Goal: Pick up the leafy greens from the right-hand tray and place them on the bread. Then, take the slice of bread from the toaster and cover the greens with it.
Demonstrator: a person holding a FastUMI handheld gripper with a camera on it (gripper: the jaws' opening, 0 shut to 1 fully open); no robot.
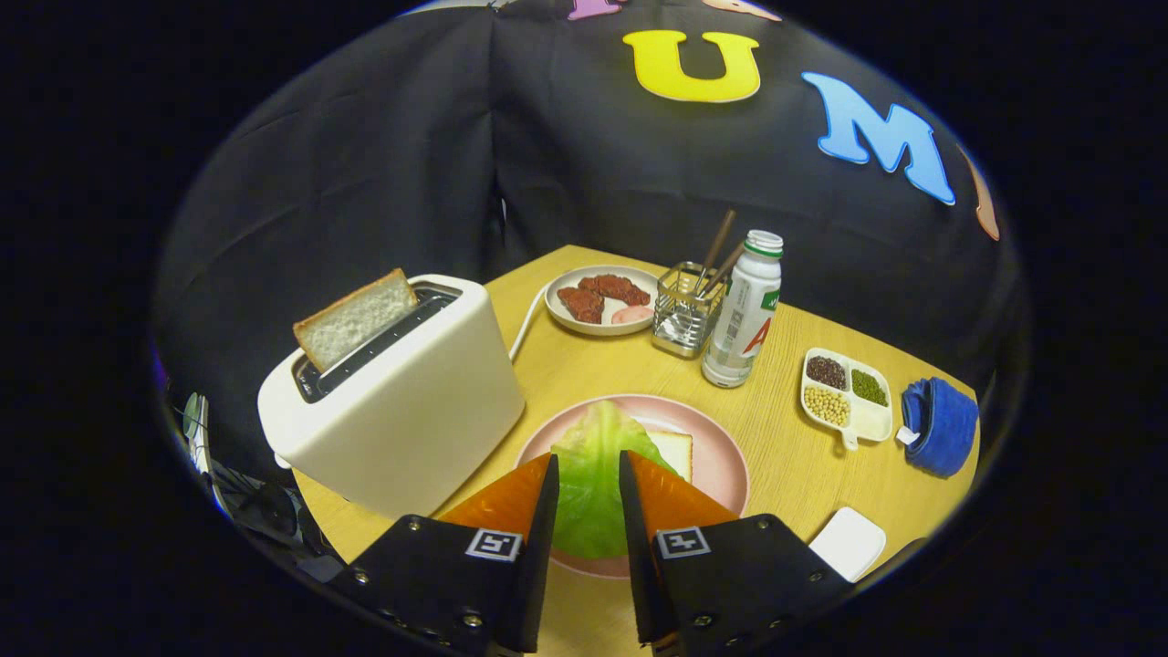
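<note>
Wooden table: one toaster, two bread slices, one lettuce leaf; gripper fingers narrow, unclear if gripping.

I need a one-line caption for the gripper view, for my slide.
Claw held open over leafy greens lying on bread on the pink plate; second slice waits in toaster.

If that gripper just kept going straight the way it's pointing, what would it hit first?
Most likely the green leaf that lies over the bread on the pink plate. The gripper has its fingers apart with the leaf showing between them. Depth is hard to judge, so how soon is unclear.
</note>
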